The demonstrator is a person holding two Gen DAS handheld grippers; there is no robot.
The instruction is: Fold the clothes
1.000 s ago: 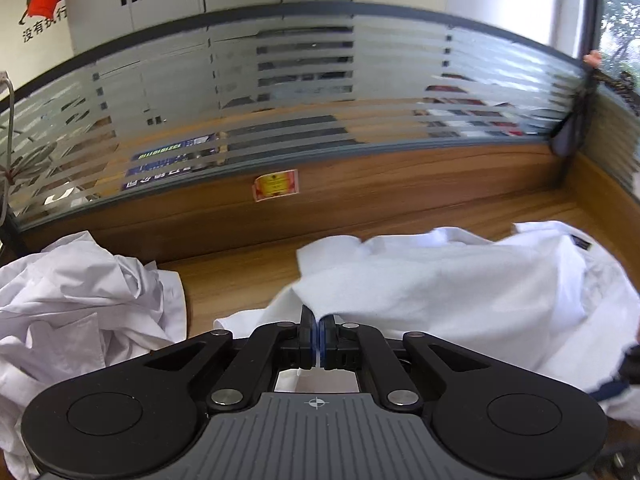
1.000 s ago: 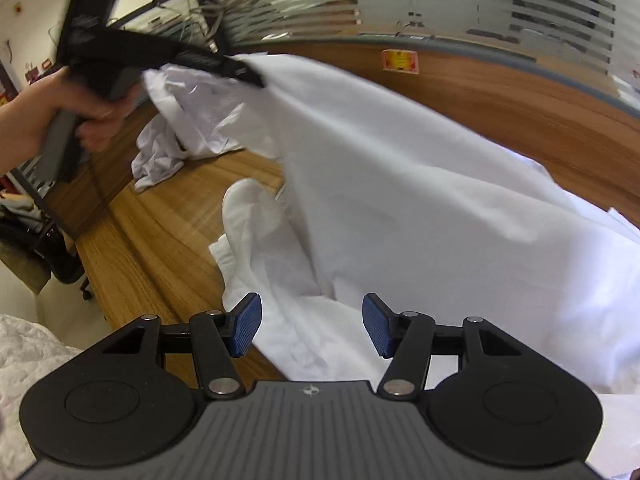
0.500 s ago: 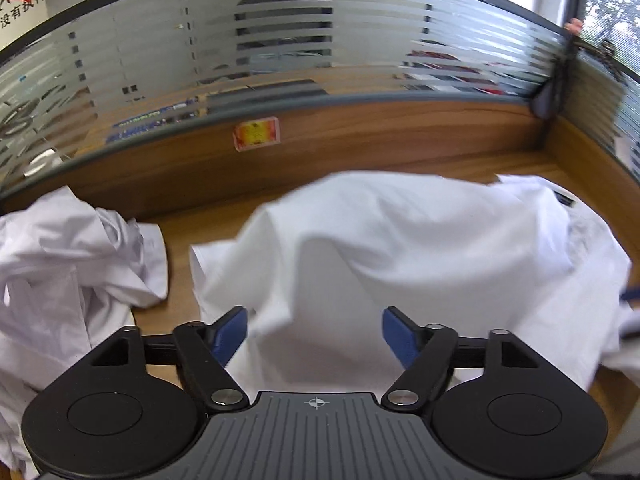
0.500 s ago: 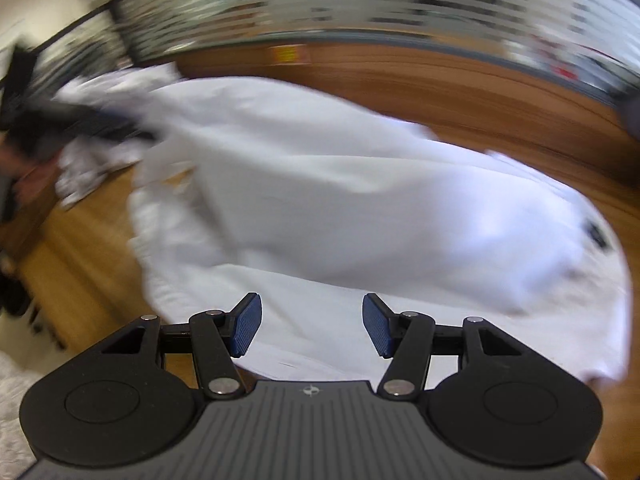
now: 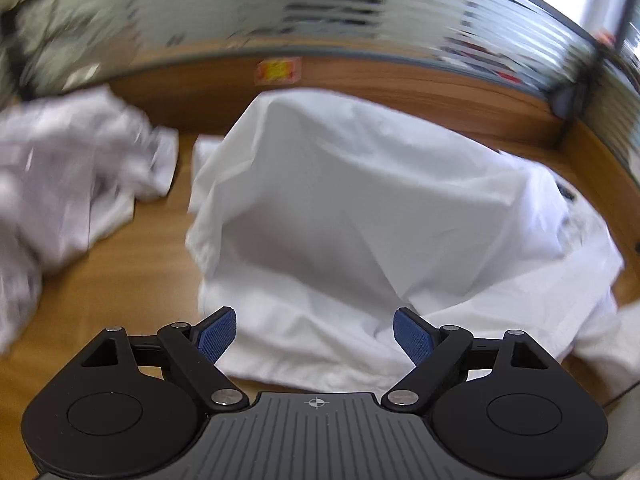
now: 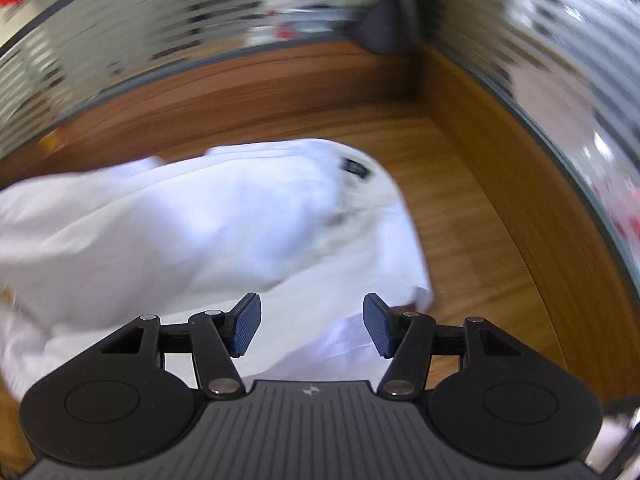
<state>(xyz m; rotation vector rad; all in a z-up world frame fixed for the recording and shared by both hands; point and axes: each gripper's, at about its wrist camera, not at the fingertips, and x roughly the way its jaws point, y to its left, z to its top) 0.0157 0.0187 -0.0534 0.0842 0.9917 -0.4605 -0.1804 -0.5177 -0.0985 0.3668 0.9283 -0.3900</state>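
Both wrist views look steeply down, close over the white shirt (image 5: 360,208).

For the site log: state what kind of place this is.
Probably an office. The white garment lies on a wooden desk walled by a frosted, striped glass partition, as at a cubicle workstation. More crumpled white clothes lie beside it.

Bare desk (image 6: 472,216) right of shirt (image 6: 168,220); wooden partition (image 6: 516,184) just beyond.

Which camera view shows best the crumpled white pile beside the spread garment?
The left wrist view: the crumpled pile lies at the left on the desk, apart from the spread garment. The right wrist view shows only the garment.
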